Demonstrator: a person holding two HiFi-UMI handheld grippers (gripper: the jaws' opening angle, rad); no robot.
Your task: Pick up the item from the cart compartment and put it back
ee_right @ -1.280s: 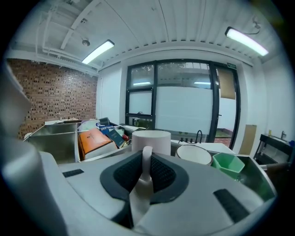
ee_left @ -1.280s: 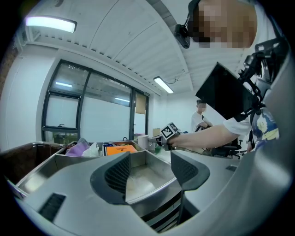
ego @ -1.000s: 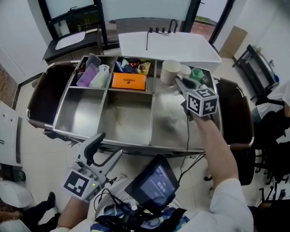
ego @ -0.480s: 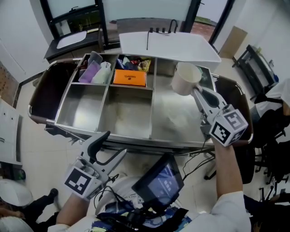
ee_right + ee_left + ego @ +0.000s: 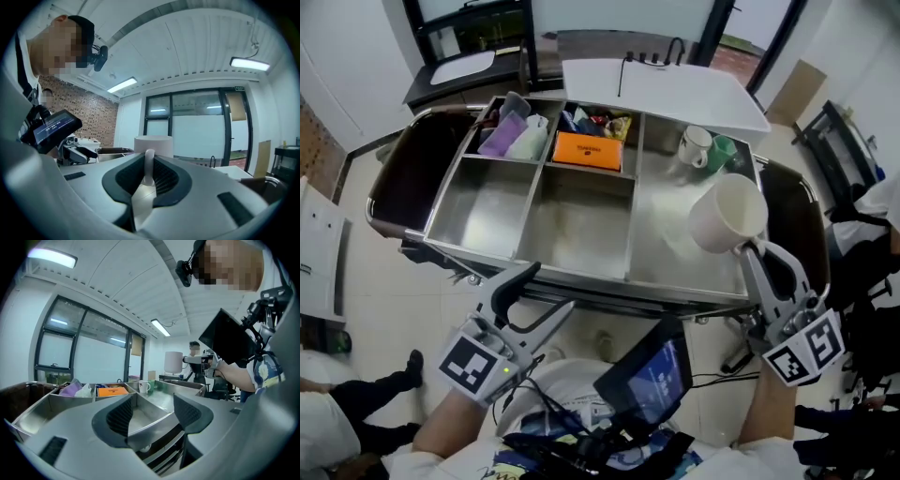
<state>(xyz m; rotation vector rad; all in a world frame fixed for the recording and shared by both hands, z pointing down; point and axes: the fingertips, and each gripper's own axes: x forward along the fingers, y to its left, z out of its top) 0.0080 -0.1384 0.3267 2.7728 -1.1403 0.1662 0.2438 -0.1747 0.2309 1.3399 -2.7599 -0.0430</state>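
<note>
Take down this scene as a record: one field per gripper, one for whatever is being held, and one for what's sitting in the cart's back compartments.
left gripper: open, nothing between its jaws, low in front of the cart
right gripper: shut on the white mug's handle
white mug: held in the air, tipped on its side, by the cart's right end
back right compartment: second mug and green cup
back middle compartment: orange box

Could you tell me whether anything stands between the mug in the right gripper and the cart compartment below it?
Nothing visible does. The white mug, clamped by its handle in the right gripper, hangs above bare floor of the right compartment; a small mug and green cup stand at its back.
</note>
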